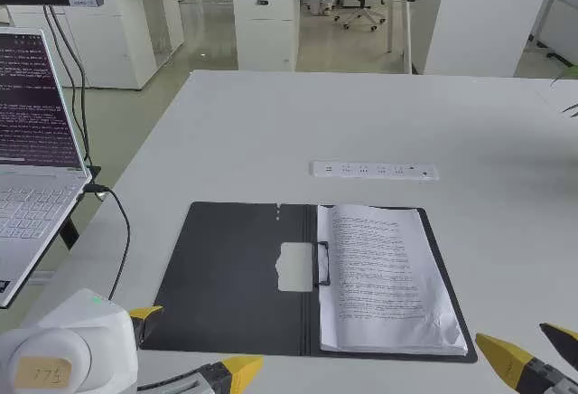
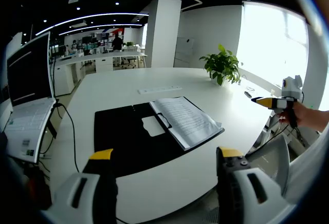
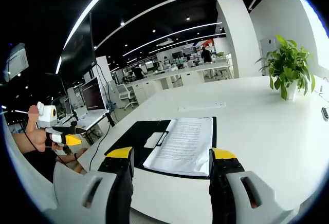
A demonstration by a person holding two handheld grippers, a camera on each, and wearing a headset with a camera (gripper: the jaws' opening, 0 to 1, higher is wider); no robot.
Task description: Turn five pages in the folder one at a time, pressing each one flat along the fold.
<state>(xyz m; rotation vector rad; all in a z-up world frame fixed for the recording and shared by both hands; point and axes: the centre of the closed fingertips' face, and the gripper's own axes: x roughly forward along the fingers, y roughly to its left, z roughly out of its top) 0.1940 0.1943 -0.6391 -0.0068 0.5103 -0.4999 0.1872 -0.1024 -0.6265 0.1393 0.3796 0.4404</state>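
On table [image 1: 271, 123]: folder [image 1: 226, 276] open; head view: laptop [image 1: 27, 186]; left gripper view: plant [image 2: 222, 67]

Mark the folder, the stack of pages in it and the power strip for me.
folder [image 1: 226, 276], head view, bare black left cover.
stack of pages [image 1: 375, 267], head view, middle of the top printed sheet.
power strip [image 1: 375, 171], head view, middle of its white body.
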